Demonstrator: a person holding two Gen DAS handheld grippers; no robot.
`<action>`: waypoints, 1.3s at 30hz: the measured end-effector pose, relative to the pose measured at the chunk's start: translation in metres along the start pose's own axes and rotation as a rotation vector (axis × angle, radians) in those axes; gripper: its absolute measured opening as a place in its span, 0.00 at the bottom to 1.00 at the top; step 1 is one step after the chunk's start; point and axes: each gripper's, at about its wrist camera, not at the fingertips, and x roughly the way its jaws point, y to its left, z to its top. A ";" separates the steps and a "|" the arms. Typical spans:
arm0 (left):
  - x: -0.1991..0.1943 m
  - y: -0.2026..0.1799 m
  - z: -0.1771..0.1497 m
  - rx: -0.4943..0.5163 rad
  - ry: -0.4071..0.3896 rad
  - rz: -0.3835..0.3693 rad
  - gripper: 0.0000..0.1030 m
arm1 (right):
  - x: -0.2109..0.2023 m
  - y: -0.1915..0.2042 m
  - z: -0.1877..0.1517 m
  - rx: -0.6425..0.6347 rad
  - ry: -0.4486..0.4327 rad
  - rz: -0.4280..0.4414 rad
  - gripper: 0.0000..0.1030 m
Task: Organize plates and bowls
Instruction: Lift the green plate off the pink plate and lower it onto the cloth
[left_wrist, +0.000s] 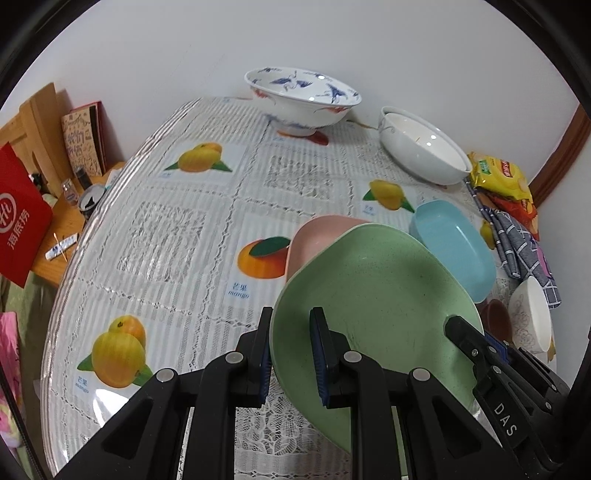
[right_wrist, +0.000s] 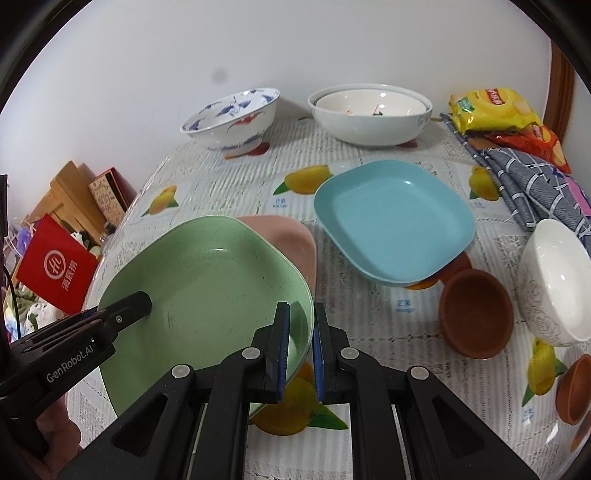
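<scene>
A green plate (left_wrist: 373, 295) is held tilted above the table, over a pink plate (left_wrist: 314, 236). My left gripper (left_wrist: 291, 354) is shut on the green plate's left rim. My right gripper (right_wrist: 299, 347) is shut on its right rim; the plate also shows in the right wrist view (right_wrist: 207, 288), with the pink plate (right_wrist: 288, 236) behind it. The right gripper shows in the left view (left_wrist: 476, 354), the left gripper in the right view (right_wrist: 122, 314). A blue plate (right_wrist: 395, 221) rests propped to the right.
A blue-patterned bowl (right_wrist: 232, 118) and stacked white bowls (right_wrist: 369, 114) stand at the back. Brown small bowls (right_wrist: 476, 314) and a white bowl (right_wrist: 554, 280) sit right. Snack bags (right_wrist: 495, 110) and a checked cloth (right_wrist: 524, 184) lie far right. The table edge (left_wrist: 85, 236) drops off left.
</scene>
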 end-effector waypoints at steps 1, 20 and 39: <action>0.002 0.000 0.000 -0.003 0.003 0.000 0.18 | 0.002 0.000 0.000 -0.003 0.004 0.000 0.11; 0.017 0.000 0.010 -0.052 -0.002 0.048 0.18 | 0.032 0.007 0.034 -0.124 0.020 -0.006 0.11; 0.030 -0.004 0.010 -0.065 0.015 0.073 0.18 | 0.060 0.002 0.052 -0.241 0.041 0.069 0.11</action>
